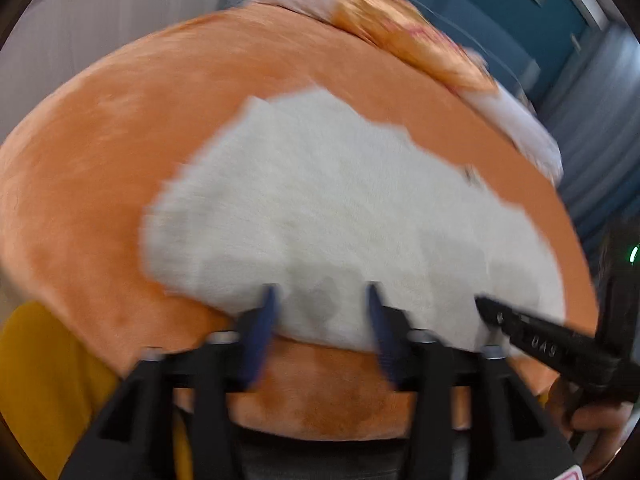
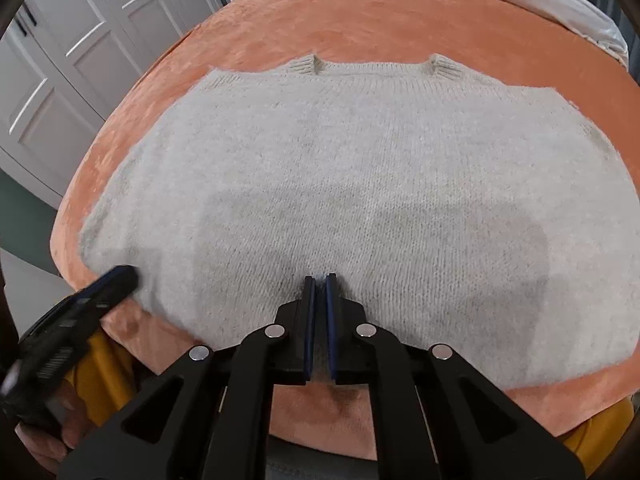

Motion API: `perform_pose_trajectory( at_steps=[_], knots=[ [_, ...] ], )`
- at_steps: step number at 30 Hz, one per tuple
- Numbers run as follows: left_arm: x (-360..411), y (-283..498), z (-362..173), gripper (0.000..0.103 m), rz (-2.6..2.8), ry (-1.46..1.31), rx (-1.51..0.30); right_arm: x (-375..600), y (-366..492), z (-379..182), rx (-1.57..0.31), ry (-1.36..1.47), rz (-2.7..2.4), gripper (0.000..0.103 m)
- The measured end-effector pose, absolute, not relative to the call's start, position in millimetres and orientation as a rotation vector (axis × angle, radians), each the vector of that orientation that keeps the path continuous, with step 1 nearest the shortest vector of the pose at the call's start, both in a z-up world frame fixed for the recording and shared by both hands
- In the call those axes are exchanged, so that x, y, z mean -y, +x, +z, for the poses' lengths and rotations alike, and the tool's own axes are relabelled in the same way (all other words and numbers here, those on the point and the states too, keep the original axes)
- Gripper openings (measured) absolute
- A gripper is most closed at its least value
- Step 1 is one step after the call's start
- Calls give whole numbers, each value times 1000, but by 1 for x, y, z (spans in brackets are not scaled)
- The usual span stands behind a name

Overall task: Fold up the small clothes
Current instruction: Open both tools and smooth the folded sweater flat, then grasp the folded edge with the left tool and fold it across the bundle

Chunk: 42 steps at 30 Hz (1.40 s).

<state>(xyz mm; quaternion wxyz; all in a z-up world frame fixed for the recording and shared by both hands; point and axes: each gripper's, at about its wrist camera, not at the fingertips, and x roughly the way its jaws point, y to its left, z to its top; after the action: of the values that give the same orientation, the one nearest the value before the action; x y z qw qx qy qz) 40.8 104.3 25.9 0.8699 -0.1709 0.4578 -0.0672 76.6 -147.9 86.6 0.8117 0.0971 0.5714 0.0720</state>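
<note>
A pale grey knitted sweater is lying flat on the orange plush bedspread, its ribbed collar at the edge farthest from both grippers and its hem running along the near edge, so its long axis is lying crosswise, left to right, in front of the person.

The right gripper is sitting at the middle of the sweater's near hem, its blue-padded jaws standing almost together with only a thin slit between them; knit fabric is showing in that slit, so it is probably pinching the hem, though the grip itself is hard to confirm.

The left gripper is hovering at the sweater's near edge too, further toward the sweater's left end, with its jaws standing wide apart and nothing between them. The left wrist view is smeared with motion blur, so whether its tips are touching the knit cannot be told.

Judging from this, the hem is lying directly ahead of both tools. A white pillow is lying beyond the collar.
</note>
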Motion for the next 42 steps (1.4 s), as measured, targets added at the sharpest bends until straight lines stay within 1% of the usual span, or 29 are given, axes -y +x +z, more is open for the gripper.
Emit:
perform_pose_trajectory(
  at_steps=[1, 3, 6, 9, 12, 15, 16, 17, 18, 19, 21, 23, 25, 29, 31, 33, 36, 37, 40, 42],
  knots=[
    [-114, 39, 31, 59, -120, -391, -938, 150, 79, 94, -1209, 224, 154, 5],
    [-136, 41, 34, 66, -81, -438, -934, 152, 85, 105, -1175, 248, 159, 5],
    [-162, 54, 17, 66, -20, -510, -1005, 150, 96, 104, -1175, 262, 164, 5],
    [-175, 67, -7, 66, -32, -639, -1084, 143, 106, 75, -1258, 243, 165, 5],
    [-177, 73, -9, 68, -37, -673, -1044, 140, 103, 69, -1223, 221, 166, 3],
    [-174, 86, -8, 66, -48, -693, -1039, 145, 104, 67, -1228, 259, 188, 3],
    [-172, 91, -7, 64, -60, -706, -1038, 148, 105, 66, -1229, 275, 198, 3],
    [-171, 94, -6, 50, -65, -705, -1038, 151, 105, 65, -1229, 288, 204, 3],
    [-167, 98, -2, 29, -75, -694, -1040, 154, 106, 65, -1229, 306, 210, 3],
    [-165, 99, 0, 24, -85, -684, -1040, 156, 105, 64, -1226, 323, 216, 3],
    [-158, 103, 15, 20, -115, -674, -1024, 156, 104, 63, -1217, 335, 223, 3],
    [-146, 104, 35, 17, -144, -634, -996, 155, 104, 63, -1204, 336, 231, 3],
    [-129, 101, 63, 16, -181, -572, -944, 158, 102, 64, -1193, 355, 239, 3],
    [-61, 96, 128, 15, -311, -424, -851, 178, 87, 80, -1160, 446, 228, 5],
    [-17, 91, 150, 15, -384, -335, -822, 197, 73, 89, -1137, 488, 232, 12],
    [29, 86, 161, 15, -458, -255, -816, 215, 61, 97, -1121, 496, 219, 13],
    [93, 80, 153, 15, -544, -163, -851, 258, 36, 104, -1104, 495, 134, 24],
    [120, 78, 142, 15, -573, -128, -880, 280, 24, 104, -1100, 505, 85, 25],
    [170, 74, 103, 15, -602, -47, -964, 324, 1, 99, -1100, 554, -7, 25],
    [199, 72, 67, 15, -602, 6, -1053, 348, -13, 95, -1098, 594, -57, 25]
  ],
)
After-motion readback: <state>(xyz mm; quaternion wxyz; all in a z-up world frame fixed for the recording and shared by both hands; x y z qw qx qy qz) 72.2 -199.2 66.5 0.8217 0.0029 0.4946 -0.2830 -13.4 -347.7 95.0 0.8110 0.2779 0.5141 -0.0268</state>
